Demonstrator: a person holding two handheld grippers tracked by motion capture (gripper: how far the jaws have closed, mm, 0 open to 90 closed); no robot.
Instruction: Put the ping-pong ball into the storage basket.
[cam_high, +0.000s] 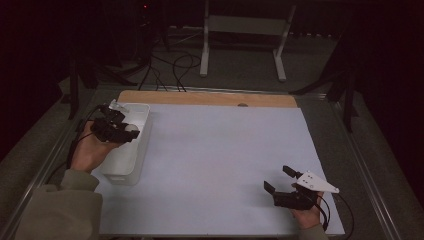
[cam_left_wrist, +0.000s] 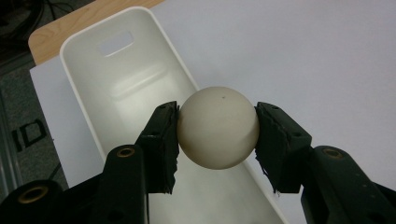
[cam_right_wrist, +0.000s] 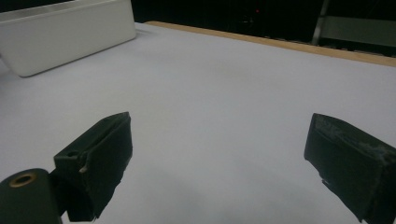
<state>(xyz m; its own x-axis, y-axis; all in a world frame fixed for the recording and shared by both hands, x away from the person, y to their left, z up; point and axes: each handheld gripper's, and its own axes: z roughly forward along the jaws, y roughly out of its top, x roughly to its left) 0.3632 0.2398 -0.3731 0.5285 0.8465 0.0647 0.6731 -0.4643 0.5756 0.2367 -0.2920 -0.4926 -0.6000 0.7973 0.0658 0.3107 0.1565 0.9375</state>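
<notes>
While left gripper (cam_left_wrist: 217, 140) fingers clamp ball (cam_left_wrist: 218, 127) over bin (cam_left_wrist: 116, 70), right gripper (cam_high: 280, 181) fingers spread above bare mat (cam_high: 220, 150).

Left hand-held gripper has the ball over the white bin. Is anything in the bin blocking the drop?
Nothing visible does. The ball, clamped in the left hand-held gripper, hangs over the white bin, whose visible floor is bare.

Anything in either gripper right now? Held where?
The left gripper holds a white ball, pads clamped on its opposite sides, above the white bin. The right gripper is open and holds nothing.
</notes>
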